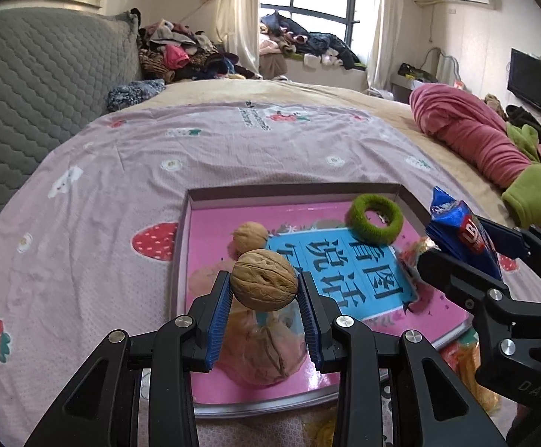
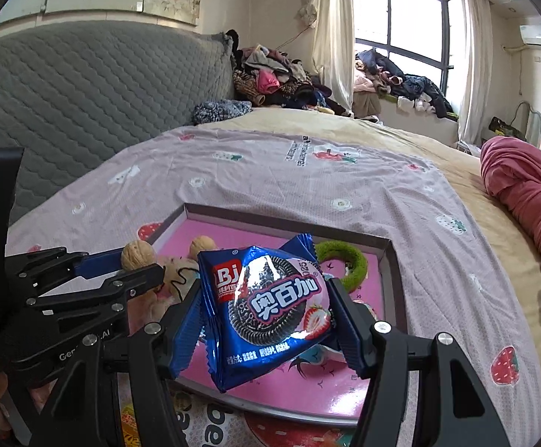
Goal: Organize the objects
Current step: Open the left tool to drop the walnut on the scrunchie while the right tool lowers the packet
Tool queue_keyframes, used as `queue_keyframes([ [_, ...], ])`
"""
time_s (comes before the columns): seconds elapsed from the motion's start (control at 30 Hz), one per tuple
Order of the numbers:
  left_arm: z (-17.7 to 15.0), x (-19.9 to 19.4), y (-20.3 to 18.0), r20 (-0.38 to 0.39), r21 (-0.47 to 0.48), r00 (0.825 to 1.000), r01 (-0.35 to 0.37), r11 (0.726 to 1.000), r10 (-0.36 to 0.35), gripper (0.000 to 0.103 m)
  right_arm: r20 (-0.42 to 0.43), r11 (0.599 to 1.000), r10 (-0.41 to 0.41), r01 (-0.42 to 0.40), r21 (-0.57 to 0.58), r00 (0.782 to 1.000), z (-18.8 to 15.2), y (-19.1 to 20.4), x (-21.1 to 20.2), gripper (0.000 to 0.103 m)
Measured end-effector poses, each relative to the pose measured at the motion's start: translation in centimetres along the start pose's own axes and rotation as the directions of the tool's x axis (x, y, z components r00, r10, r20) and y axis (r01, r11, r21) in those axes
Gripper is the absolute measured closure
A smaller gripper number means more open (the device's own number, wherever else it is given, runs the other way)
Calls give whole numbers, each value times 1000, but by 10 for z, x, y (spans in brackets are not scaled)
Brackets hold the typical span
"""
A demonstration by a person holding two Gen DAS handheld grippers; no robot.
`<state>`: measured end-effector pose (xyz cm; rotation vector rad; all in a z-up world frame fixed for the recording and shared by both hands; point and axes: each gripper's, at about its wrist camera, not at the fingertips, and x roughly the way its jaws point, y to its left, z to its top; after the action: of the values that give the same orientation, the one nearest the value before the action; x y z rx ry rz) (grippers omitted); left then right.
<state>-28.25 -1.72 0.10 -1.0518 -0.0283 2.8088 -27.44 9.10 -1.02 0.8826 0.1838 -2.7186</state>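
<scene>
Two loads above the tray [image 1: 184, 246] on the bed. Left wrist: left gripper [image 1: 265, 290] pinches a walnut [image 1: 263, 285] at its ends; round shell may slip, roll.

Right wrist: right gripper [image 2: 266, 311] clamps cookie packet [image 2: 266, 309] over near tray; slick foil could slide out.

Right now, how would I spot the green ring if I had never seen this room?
Find the pink-lined tray on the strawberry-print sheet covering the bed. In the tray's far right corner lies the fuzzy green ring; unlike the brown walnut nearby, it has a hole through its middle.
</scene>
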Motion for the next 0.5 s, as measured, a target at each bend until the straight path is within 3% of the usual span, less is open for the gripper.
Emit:
queue_keyframes([
  [0.5, -6, 9, 13, -56, -29, 998, 26, 999, -28, 66, -66, 999, 4, -8, -54, 998, -9, 11, 18, 40],
])
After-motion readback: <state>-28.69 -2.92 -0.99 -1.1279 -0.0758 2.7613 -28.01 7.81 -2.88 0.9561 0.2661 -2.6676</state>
